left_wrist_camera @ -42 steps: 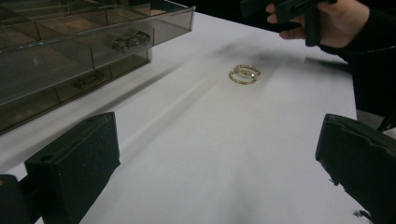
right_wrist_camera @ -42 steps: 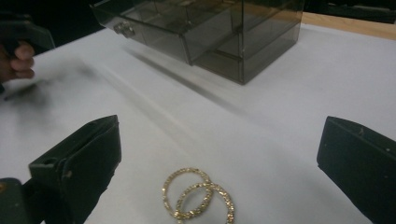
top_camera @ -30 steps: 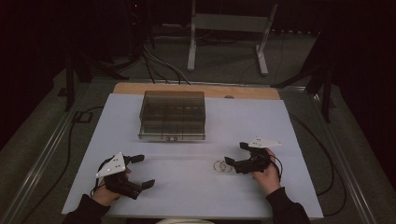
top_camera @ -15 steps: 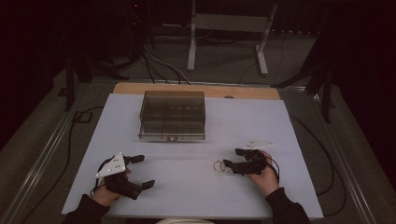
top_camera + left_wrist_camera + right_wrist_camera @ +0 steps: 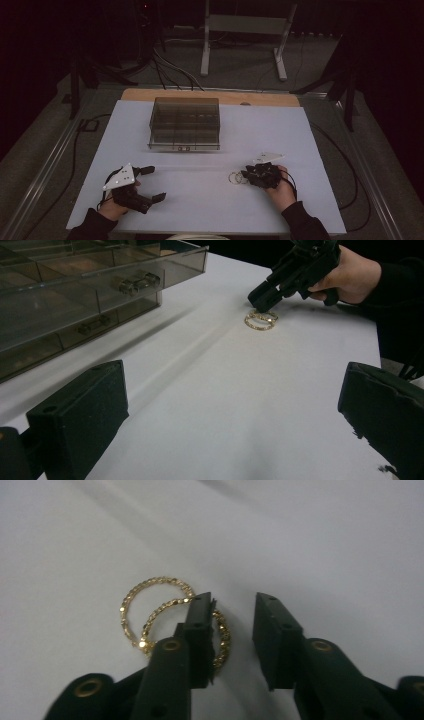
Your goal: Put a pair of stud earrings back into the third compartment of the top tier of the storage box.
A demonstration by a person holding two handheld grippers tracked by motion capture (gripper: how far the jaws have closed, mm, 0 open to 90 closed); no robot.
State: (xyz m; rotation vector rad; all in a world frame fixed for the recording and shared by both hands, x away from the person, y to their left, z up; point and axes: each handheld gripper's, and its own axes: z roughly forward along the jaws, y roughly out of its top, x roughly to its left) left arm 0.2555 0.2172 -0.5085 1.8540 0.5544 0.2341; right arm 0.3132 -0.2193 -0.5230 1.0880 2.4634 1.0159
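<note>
Two thin gold beaded hoops [image 5: 150, 607] lie overlapping on the white table [image 5: 200, 210], right of centre near the front; they are also the hoops [image 5: 235, 177] and hoops [image 5: 260, 320]. My right gripper [image 5: 232, 600] is low over them, open, its jaws straddling the right rim of the nearer hoop without closing on it. The same right gripper [image 5: 248, 176] is held by a hand just right of the hoops, and its tip, the right gripper [image 5: 260, 299], hangs just above them. My left gripper [image 5: 153, 184] rests at front left, open and holding nothing, its jaws wide around the left gripper [image 5: 230, 371].
A smoky transparent drawer box [image 5: 185, 123] with small compartments stands at the table's back centre; in the left gripper view the box [image 5: 75, 295] is close on the left. Cables run along the floor on both sides of the table.
My right gripper has moved forward and left and dropped onto the hoops, its grey plate tipping. The left gripper has stayed put.
</note>
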